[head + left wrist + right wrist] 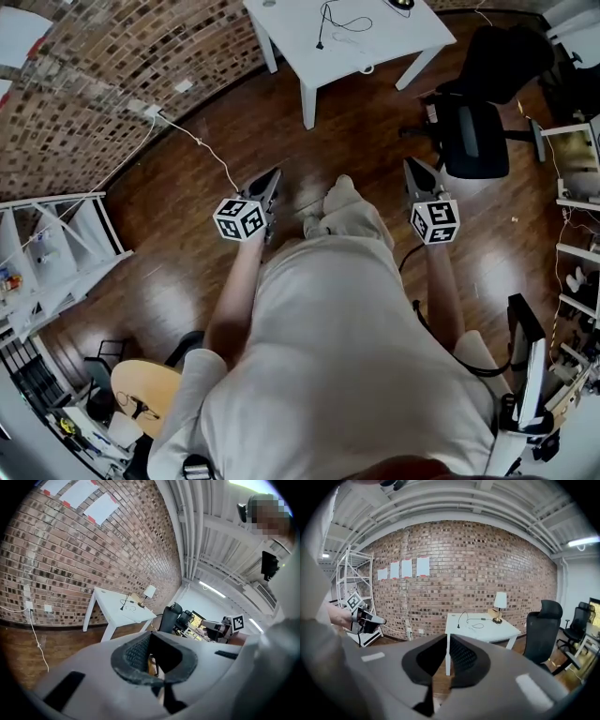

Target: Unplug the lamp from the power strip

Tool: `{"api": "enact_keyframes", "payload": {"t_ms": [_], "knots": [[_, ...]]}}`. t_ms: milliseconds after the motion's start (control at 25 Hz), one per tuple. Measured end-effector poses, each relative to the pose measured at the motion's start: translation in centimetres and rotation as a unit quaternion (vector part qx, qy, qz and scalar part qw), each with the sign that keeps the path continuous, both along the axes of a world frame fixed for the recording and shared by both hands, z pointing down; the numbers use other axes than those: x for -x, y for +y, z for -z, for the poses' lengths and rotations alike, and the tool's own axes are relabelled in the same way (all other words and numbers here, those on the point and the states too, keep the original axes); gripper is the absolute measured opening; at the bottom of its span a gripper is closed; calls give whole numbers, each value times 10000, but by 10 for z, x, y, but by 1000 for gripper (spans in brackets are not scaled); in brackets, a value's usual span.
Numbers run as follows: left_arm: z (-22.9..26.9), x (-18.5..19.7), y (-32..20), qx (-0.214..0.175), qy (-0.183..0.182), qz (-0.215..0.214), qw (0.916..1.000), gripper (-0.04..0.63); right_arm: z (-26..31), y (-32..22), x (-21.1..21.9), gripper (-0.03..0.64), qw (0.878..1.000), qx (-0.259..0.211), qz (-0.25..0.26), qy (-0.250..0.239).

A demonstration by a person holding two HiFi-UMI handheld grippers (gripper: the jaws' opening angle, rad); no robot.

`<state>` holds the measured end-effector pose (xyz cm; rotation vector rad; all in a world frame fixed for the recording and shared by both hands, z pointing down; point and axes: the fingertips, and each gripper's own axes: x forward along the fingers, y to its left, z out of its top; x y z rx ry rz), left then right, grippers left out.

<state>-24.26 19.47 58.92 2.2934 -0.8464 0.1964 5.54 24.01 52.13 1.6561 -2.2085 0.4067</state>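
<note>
The lamp (500, 603), with a white shade, stands at the far end of a white table (487, 631) against the brick wall. In the left gripper view the lamp (149, 591) and the table (114, 606) are small and far away. A thin black cable (339, 22) lies looped on the table (309, 37). I cannot make out a power strip. My left gripper (274, 176) and right gripper (413, 167) are held out over the wooden floor, well short of the table. Both are shut on nothing, as the left gripper (150, 639) and right gripper (446, 640) show in their own views.
A black office chair (473, 131) stands right of the table. A white cord (208, 150) runs across the floor from a wall outlet (153, 112). A white shelf rack (56, 244) stands at the left and more shelving (577, 197) at the right.
</note>
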Motion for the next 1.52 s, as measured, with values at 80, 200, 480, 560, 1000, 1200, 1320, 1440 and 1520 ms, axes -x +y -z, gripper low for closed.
{"api": "enact_keyframes", "payload": {"t_ms": [80,200,480,560,1000,1200,1320,1440,1520], "knots": [[-1,-7,-8,12,-25,-20,10000,2,-2,-13,-6,14,10000,25,30,-9],[-2,-12,-26,36,-80,36,10000,2,-7,-42,-11,14,9999,62,141,-62],[-6,-22,-96,217,-293,408,9985,2,-12,-150,-17,14,9979,51,604,-216],[-4,-38,-119,271,-345,405,9982,2,-10,-183,-24,14,9970,42,748,-220],[-17,-153,-242,399,-999,163,9941,2,-31,-311,-115,14,9921,275,1074,-590],[-26,-187,-263,597,-1108,334,9915,2,-56,-358,-149,14,9865,519,1406,-659],[-35,-198,-268,655,-1235,357,9895,2,-65,-384,-157,14,9855,544,1489,-608],[-45,-203,-270,708,-1408,316,9870,3,-66,-398,-151,14,9830,589,1554,-773],[-53,-203,-279,724,-1492,315,9857,3,-72,-408,-140,14,9808,654,1668,-764]]}}
